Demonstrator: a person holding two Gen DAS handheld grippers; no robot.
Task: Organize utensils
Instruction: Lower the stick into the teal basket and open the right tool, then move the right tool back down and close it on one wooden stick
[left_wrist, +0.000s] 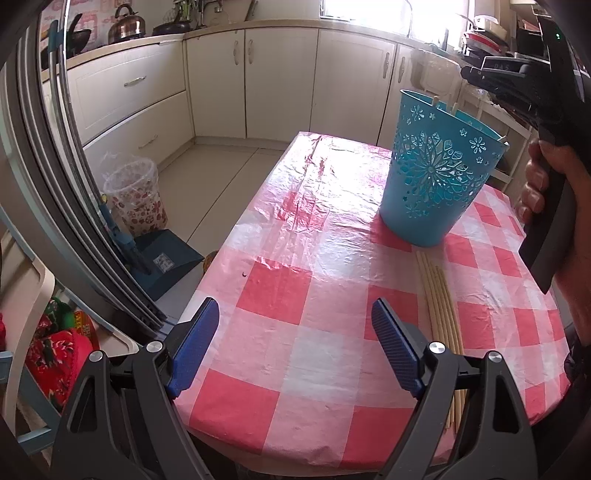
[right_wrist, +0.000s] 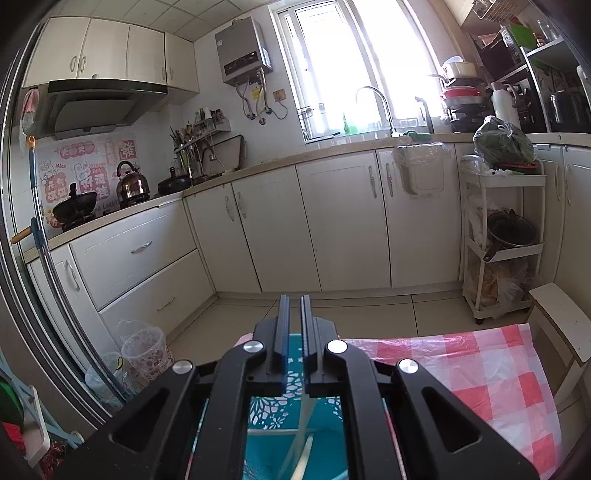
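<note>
Blue basket (left_wrist: 436, 166) upright on checkered table (left_wrist: 295, 332), chopsticks inside. My right gripper (right_wrist: 294, 332) above it, fingers nearly closed, possibly pinching chopstick (right_wrist: 301, 424). Loose chopsticks (left_wrist: 443, 314) beside basket. My left gripper (left_wrist: 291, 343) wide, empty.

Home kitchen: cream cabinets (right_wrist: 343, 221), kettle (right_wrist: 132, 183) on stove at nine o'clock, faucet (right_wrist: 375, 105) under window at twelve.

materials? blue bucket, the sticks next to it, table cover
Blue bucket: likely moulded plastic, matte-satin, with clean cut-out flower pattern.
Chopsticks: look like pale bamboo or wood, unfinished, though plastic is possible.
Table cover: checked cloth or print under thin clear plastic film, judging by the glossy wrinkles and glare.
</note>
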